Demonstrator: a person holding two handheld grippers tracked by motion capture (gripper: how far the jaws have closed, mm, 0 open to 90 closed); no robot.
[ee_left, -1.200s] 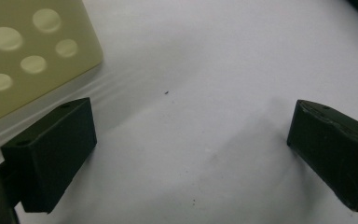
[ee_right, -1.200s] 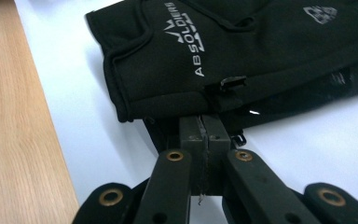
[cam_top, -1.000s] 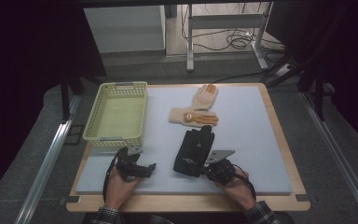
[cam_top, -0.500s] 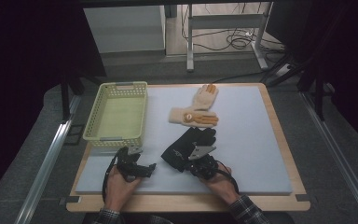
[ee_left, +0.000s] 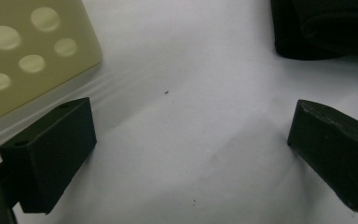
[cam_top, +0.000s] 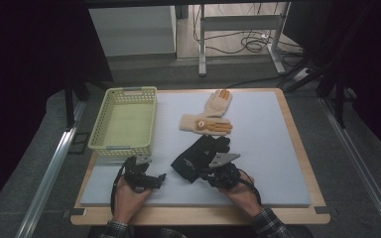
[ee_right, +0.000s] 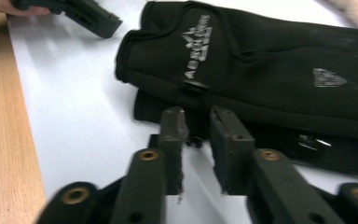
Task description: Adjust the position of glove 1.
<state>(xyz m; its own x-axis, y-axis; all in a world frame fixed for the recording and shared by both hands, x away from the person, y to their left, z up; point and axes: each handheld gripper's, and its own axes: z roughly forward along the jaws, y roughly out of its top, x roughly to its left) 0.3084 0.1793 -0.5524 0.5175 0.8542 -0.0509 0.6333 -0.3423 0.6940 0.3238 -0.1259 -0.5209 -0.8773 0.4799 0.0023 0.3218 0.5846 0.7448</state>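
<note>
The black gloves are seen stacked beside the yellow basket. The right gripper, its jaws just parted slightly, is held at their cuff with nothing between. The left gripper is held wide open, empty. Only the top glove may be caught.

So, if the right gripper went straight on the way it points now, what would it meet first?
Most likely the black fabric gloves, lying right ahead of the right gripper; its jaws, just opening, stand slightly apart with nothing visibly between them.
</note>
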